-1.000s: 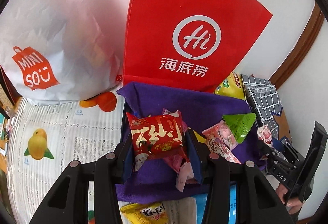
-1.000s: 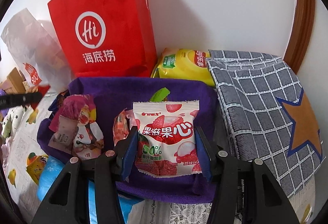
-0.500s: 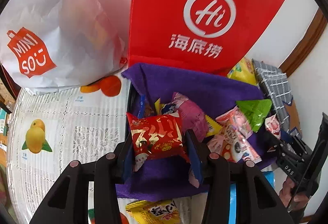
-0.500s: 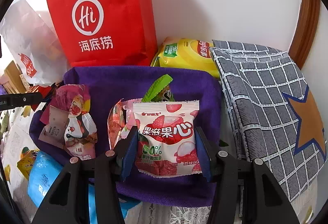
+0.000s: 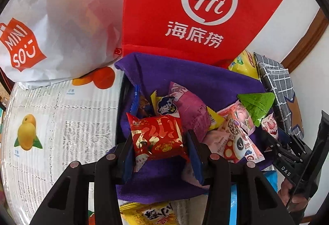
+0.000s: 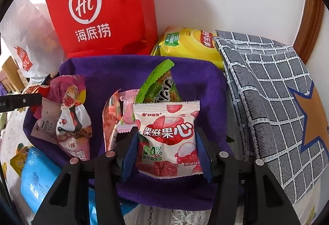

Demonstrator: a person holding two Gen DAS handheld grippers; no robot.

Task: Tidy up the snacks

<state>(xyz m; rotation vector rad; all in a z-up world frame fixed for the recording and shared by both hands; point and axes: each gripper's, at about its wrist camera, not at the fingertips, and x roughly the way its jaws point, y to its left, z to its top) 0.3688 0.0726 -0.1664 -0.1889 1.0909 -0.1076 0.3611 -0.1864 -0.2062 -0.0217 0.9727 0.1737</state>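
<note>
Both our hands sank toward the purple cloth-lined bin (image 6: 144, 68). Our left gripper (image 5: 158, 153) pinched the red snack packet (image 5: 157, 135) over the heaped snacks; our right gripper (image 6: 166, 150) clamped the lychee candy packet (image 6: 167, 138) above the bin.

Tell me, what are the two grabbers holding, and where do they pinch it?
The left gripper pinches a red snack packet by its two side edges. The right gripper pinches a pink-and-white lychee candy packet by its sides too.
</note>
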